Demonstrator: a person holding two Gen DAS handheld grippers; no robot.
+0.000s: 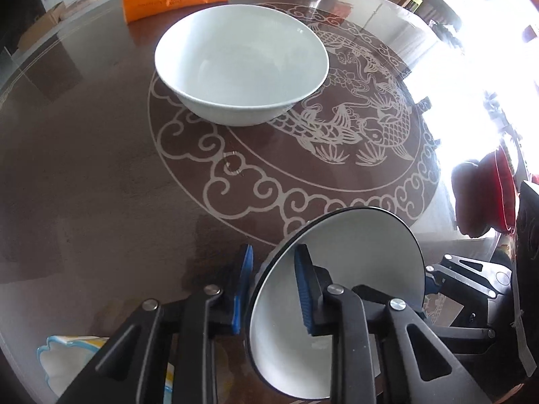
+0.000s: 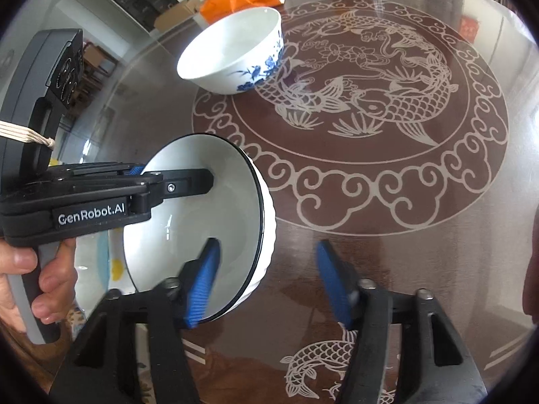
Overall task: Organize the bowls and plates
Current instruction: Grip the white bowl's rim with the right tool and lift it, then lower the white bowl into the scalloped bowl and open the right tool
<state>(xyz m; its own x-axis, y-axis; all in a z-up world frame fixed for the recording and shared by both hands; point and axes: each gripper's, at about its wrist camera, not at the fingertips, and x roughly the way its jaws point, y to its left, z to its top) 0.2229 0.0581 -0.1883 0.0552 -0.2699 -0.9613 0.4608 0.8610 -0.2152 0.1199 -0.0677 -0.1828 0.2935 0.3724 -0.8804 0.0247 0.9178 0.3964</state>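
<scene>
Round table (image 2: 404,242), fish inlay; blue-floral bowl (image 2: 235,50) upright past centre, mouth up. Black-rimmed bowl (image 2: 188,229) near edge, tipped on its side, mouth facing left gripper (image 1: 273,289), clenched on its rim. Right gripper (image 2: 269,282) released, one finger inside that bowl, no grip.

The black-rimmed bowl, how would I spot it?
Find the round fish pattern on the brown table. At its near edge, a tilted bowl is clamped by a hand-held gripper. Its thin black rim sets it apart from the flowered bowl standing farther back.
</scene>
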